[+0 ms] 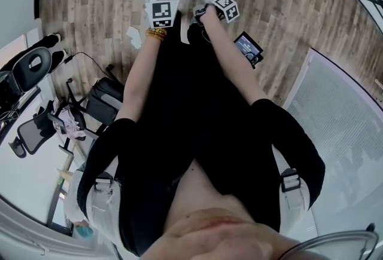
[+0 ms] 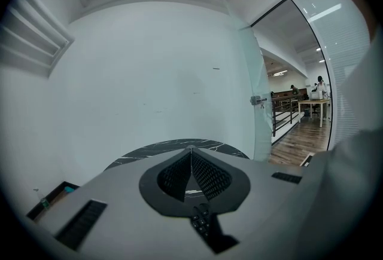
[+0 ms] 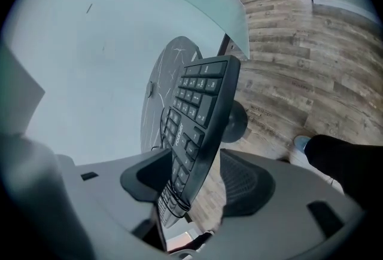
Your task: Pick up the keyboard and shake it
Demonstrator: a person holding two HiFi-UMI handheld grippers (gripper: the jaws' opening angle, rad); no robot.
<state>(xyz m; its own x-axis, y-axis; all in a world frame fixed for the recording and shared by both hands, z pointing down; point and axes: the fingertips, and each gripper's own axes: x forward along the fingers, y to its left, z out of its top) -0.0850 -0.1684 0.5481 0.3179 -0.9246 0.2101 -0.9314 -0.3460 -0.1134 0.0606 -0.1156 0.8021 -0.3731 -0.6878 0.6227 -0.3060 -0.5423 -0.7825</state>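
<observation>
The right tongs [image 3: 197,170] stand apart, astride one end of the black keyboard [image 3: 200,97]; one pad touches the keys, the other is clear of the underside. The left tongs [image 2: 191,151] are closed tip to tip. The keyboard sits at the edge of the dark marbled table [image 3: 160,73], above the wood floor [image 3: 287,43].

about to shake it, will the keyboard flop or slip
The keyboard is probably stiff: it juts straight, no sag. Likely light: the left gripper alone seems to clamp it. May swing: the right gripper stands open around it.
</observation>
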